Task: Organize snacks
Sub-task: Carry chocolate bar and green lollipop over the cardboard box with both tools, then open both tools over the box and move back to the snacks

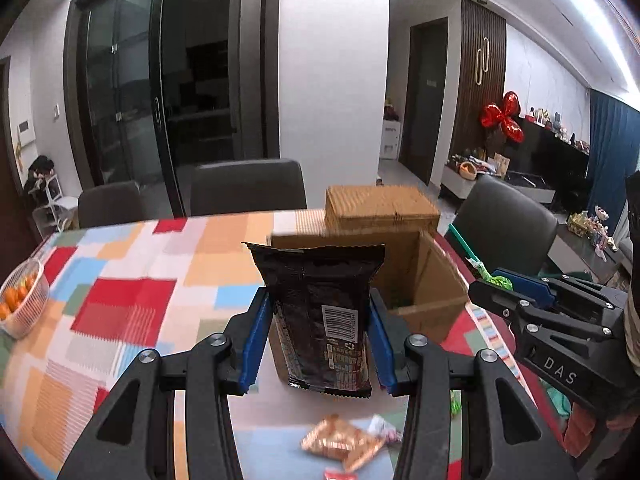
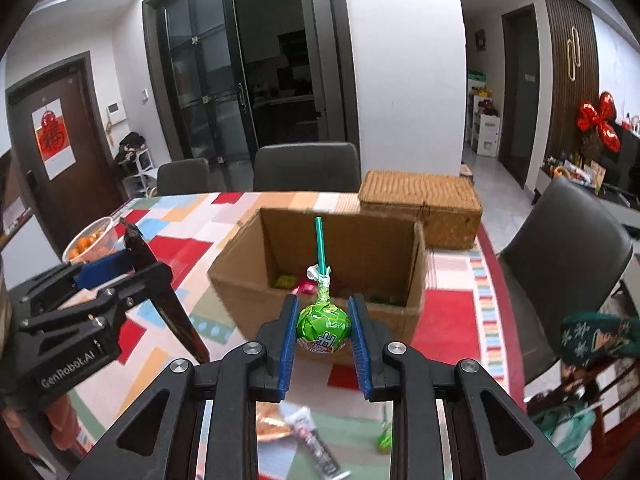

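Note:
My left gripper (image 1: 320, 308) is shut on a black snack bag (image 1: 320, 312), held upright above the table just before the open cardboard box (image 1: 432, 280). My right gripper (image 2: 324, 316) is shut on a green lollipop (image 2: 323, 326) with a teal stick pointing up, held in front of the same box (image 2: 240, 292), which holds several small wrapped snacks. The left gripper also shows at the left of the right wrist view (image 2: 132, 256) with the bag edge-on. The right gripper shows at the right of the left wrist view (image 1: 496, 284). Loose snacks (image 1: 340, 444) lie on the table below.
A patchwork tablecloth (image 1: 120, 304) covers the table. A woven lidded basket (image 2: 424, 204) stands behind the box. A bowl of oranges (image 1: 20, 300) sits at the far left. Dark chairs (image 1: 248, 188) ring the table. More wrappers (image 2: 312, 440) lie near the front edge.

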Motion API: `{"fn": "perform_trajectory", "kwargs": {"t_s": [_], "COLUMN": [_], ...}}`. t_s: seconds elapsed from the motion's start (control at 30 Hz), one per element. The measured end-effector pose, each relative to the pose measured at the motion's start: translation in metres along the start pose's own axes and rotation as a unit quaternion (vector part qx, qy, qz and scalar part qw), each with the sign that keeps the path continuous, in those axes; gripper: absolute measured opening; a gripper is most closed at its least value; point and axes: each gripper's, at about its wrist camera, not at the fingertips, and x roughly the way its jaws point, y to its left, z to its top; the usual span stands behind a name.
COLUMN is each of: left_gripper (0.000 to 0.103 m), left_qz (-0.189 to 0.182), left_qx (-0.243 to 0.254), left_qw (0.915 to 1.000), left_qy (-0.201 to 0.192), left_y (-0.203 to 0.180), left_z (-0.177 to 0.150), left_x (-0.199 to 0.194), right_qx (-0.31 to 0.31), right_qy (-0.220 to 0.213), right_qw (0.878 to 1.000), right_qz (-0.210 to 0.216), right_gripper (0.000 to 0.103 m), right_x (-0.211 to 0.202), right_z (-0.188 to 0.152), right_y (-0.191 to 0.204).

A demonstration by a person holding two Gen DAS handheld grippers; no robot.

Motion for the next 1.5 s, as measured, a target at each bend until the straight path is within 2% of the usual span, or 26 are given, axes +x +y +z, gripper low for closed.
{"fn": "perform_trajectory", "kwargs": {"t_s": [0.23, 0.43, 0.5, 0.53, 0.57, 0.63, 0.7, 0.8, 0.87, 0.9, 1.07, 1.23, 1.37, 1.5], "left_gripper": [0.046, 0.047, 0.061, 0.063, 0.066, 0.069, 0.072, 0.074, 0.075, 0.076, 0.076, 0.076, 0.078, 0.08], "left_qz": [-0.001, -0.02, -0.011, -0.005, 0.0, 0.006, 0.016, 0.016, 0.016, 0.013, 0.017, 0.029, 0.027, 0.03], "left_qx": [0.01, 0.004, 0.006, 0.005, 0.005, 0.01, 0.022, 0.037, 0.043, 0.046, 0.054, 0.063, 0.069, 0.05], "left_qw": [0.9999, 0.9995, 0.9993, 0.9995, 0.9996, 0.9997, 0.9994, 0.9988, 0.9984, 0.9982, 0.9973, 0.996, 0.9951, 0.9948], "left_qy": [-0.008, 0.023, 0.035, 0.032, 0.027, 0.022, 0.02, 0.027, 0.032, 0.036, 0.046, 0.056, 0.066, 0.083], "left_y": [0.0, 0.005, 0.005, 0.005, 0.005, 0.004, 0.001, -0.004, -0.008, -0.01, -0.016, -0.022, -0.029, -0.034], "left_z": [0.039, 0.06, 0.063, 0.062, 0.06, 0.055, 0.046, 0.032, 0.022, 0.016, -0.012, -0.045, -0.071, -0.102], "left_x": [0.03, 0.075, 0.086, 0.087, 0.084, 0.078, 0.07, 0.059, 0.052, 0.048, 0.03, 0.01, -0.004, -0.011], "right_qx": [-0.007, -0.009, -0.013, -0.017, -0.023, -0.04, -0.054, -0.038, -0.03, -0.027, -0.044, -0.059, -0.061, -0.053], "right_qy": [-0.003, 0.008, 0.013, 0.014, 0.017, 0.004, -0.009, -0.017, -0.025, -0.03, -0.041, -0.059, -0.047, -0.025], "right_qw": [1.0, 1.0, 1.0, 1.0, 0.999, 0.998, 0.997, 0.998, 0.998, 0.998, 0.997, 0.994, 0.994, 0.995], "right_qz": [-0.003, -0.012, -0.014, -0.016, -0.027, -0.053, -0.061, -0.053, -0.047, -0.046, -0.045, -0.075, -0.081, -0.077], "right_gripper": [0.026, 0.026, 0.027, 0.03, 0.039, 0.05, 0.053, 0.053, 0.061, 0.062, 0.063, 0.063, 0.063, 0.063], "right_x": [0.021, 0.05, 0.059, 0.063, 0.067, 0.066, 0.06, 0.047, 0.039, 0.033, 0.015, -0.007, -0.021, -0.029], "right_z": [0.032, 0.052, 0.058, 0.06, 0.062, 0.061, 0.058, 0.05, 0.044, 0.038, 0.011, -0.025, -0.05, -0.077], "right_y": [-0.007, -0.014, -0.015, -0.015, -0.015, -0.013, -0.012, -0.016, -0.018, -0.017, -0.009, -0.002, -0.003, -0.008]}}
